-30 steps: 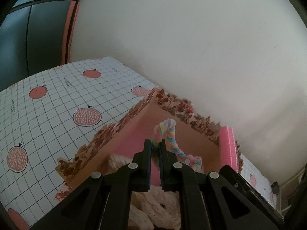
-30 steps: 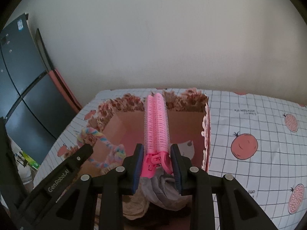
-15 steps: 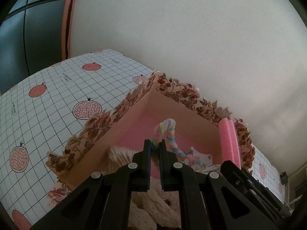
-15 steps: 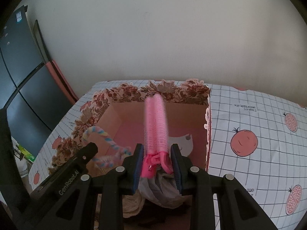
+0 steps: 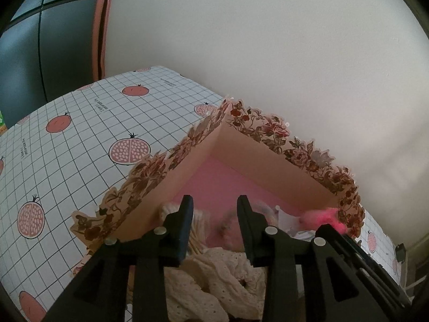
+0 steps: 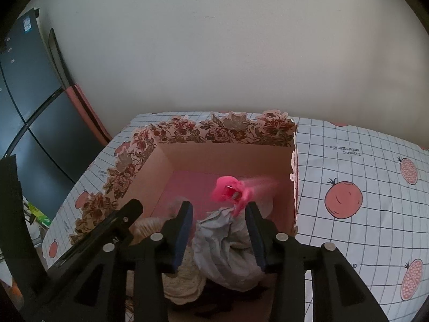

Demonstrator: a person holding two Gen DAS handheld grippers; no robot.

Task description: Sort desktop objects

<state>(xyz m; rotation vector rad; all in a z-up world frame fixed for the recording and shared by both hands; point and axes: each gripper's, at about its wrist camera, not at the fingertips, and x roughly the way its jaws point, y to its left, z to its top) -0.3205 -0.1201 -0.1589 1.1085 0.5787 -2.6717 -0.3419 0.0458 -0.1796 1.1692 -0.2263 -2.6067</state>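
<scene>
Box (image 6: 203, 158): one open cardboard carton on the surface, plain tan inner walls, pink floor, scalloped rim printed with dark red and brown flowers.
Pink hair roller (image 6: 236, 190): one, bright pink plastic with bristly sides, blurred, inside the box near its right wall, just beyond the right tool's tips and touching neither pad; a pink smear (image 5: 327, 214) in the left view.
Rope toy (image 5: 230, 222): one pastel shape, badly blurred, low in the box between the left tool's tips; details cannot be told.
Cloths in box: two counted; cream eyelet lace (image 5: 219, 276), soft and holed; grey crumpled fabric (image 6: 225, 244), matte and wrinkled.
Left tool (image 5: 214, 206): two black plastic fingers with dark blue pads, spread apart after just opening, nothing pinched.
Right tool (image 6: 218, 210): same build, jaws parted after just opening, pads clear of the roller.
Surface (image 6: 362, 166): white covering with thin dark grid, flat and smooth, printed with whole and halved pomegranates in salmon.
Writing: small printed line on the covering (image 6: 344, 151), seen upside down, roughly "comfortable life"; other lettering too small to read.
Wall (image 6: 214, 53): plain off-white, smooth.
</scene>
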